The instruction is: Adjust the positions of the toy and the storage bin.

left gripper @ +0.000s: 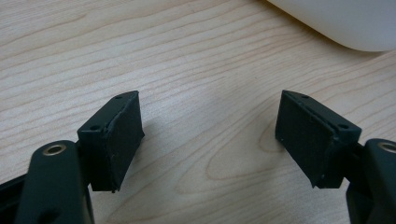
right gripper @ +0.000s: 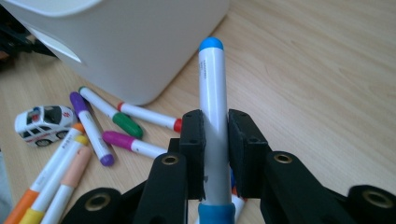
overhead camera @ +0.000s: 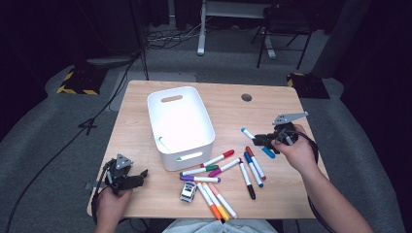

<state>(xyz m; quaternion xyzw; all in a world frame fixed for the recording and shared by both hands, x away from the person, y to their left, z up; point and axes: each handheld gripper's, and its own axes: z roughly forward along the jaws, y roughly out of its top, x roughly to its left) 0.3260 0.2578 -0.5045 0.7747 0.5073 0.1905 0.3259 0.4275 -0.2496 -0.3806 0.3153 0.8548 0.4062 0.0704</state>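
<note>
1. The left gripper (overhead camera: 138,175) rests at the table's near left corner, in the person's left hand (overhead camera: 112,204). The left gripper view shows its jaws apart, with bare wooden table (left gripper: 196,70) between them and nothing held.
2. The white plastic bin (overhead camera: 180,127) stands just right of that gripper; a green-capped marker (overhead camera: 163,143) lies inside it.
3. A toy police car (overhead camera: 188,191) sits near the table's front edge, beside the orange marker (overhead camera: 209,201) and the yellow marker (overhead camera: 217,203).
4. More markers lie scattered right of the bin, among them a red-capped marker (overhead camera: 218,158) and a black marker (overhead camera: 247,178).
5. The right gripper (overhead camera: 262,139) is lifted above the table's right side, its jaws clamped on the light-blue marker (right gripper: 212,116), whose barrel stands between the pads.
</note>
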